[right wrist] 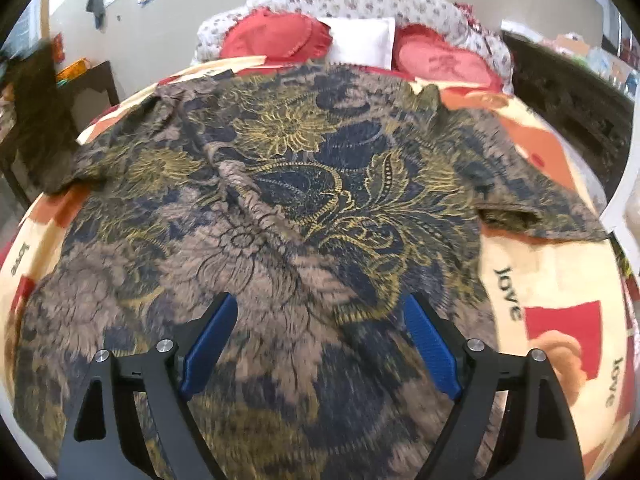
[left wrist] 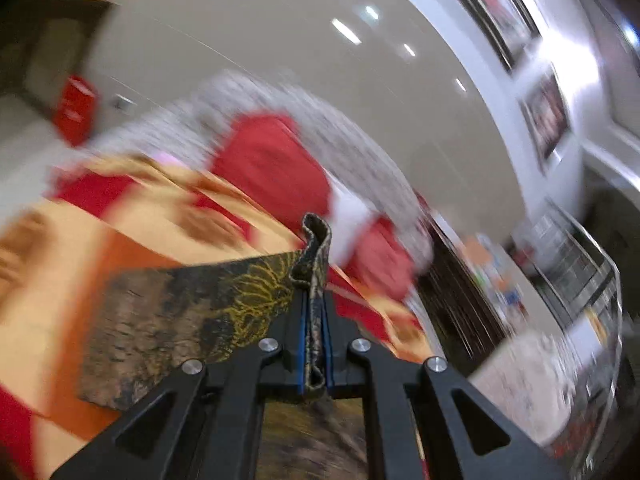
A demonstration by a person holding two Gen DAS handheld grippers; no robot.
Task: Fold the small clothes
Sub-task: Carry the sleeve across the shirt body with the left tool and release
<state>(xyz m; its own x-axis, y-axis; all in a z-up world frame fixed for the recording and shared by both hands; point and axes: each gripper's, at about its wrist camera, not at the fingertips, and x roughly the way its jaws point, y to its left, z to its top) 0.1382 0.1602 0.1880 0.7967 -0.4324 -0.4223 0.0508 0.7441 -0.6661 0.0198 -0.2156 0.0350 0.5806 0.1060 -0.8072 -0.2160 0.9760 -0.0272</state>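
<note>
A dark patterned shirt point(right wrist: 288, 184) with gold and navy flowers lies spread across the bed, collar end toward the pillows. My right gripper point(right wrist: 318, 312) hovers just above its lower part with the blue pads wide apart and nothing between them. In the blurred left wrist view my left gripper point(left wrist: 316, 300) is shut on a folded edge of the shirt point(left wrist: 192, 304). That cloth sticks up past the fingertips and trails off to the left, lifted above the bed.
The bed cover point(right wrist: 552, 320) is cream with red and orange patches and the word "love". Two red pillows point(right wrist: 276, 38) and a white pillow point(right wrist: 362, 42) lie at the head. A dark table point(right wrist: 92, 84) stands left of the bed, dark furniture point(right wrist: 568, 108) on the right.
</note>
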